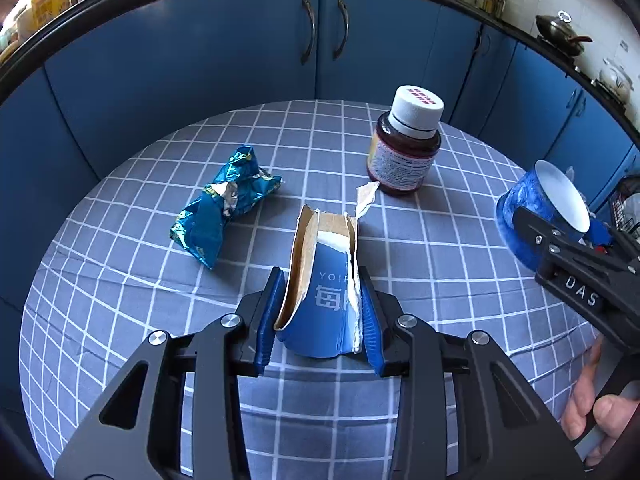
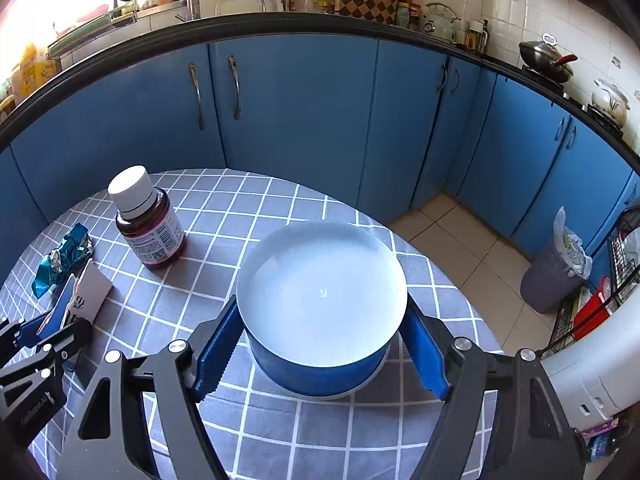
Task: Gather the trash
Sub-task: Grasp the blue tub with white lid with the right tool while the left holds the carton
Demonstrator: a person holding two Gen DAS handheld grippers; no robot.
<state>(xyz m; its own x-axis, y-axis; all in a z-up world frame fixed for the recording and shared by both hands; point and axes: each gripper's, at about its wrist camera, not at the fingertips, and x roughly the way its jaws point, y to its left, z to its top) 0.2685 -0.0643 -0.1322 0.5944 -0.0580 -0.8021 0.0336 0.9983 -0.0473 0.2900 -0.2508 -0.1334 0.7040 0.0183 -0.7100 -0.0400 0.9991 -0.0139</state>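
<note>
Blue kitchen cabinets back a checked table (image 1: 120, 320). Left gripper (image 1: 320, 316) jaws clamp the torn blue carton (image 1: 324, 300) near the front edge, ready to lift; right gripper (image 2: 320, 344) jaws hug the bowl (image 2: 320, 288), likely the collecting vessel. Crumpled wrapper (image 1: 220, 208) waits toward the table's left edge.

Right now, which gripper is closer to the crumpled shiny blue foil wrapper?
Left. The left gripper, around the torn blue carton, sits beside the wrapper; the right gripper is farther, at the blue bowl.
</note>
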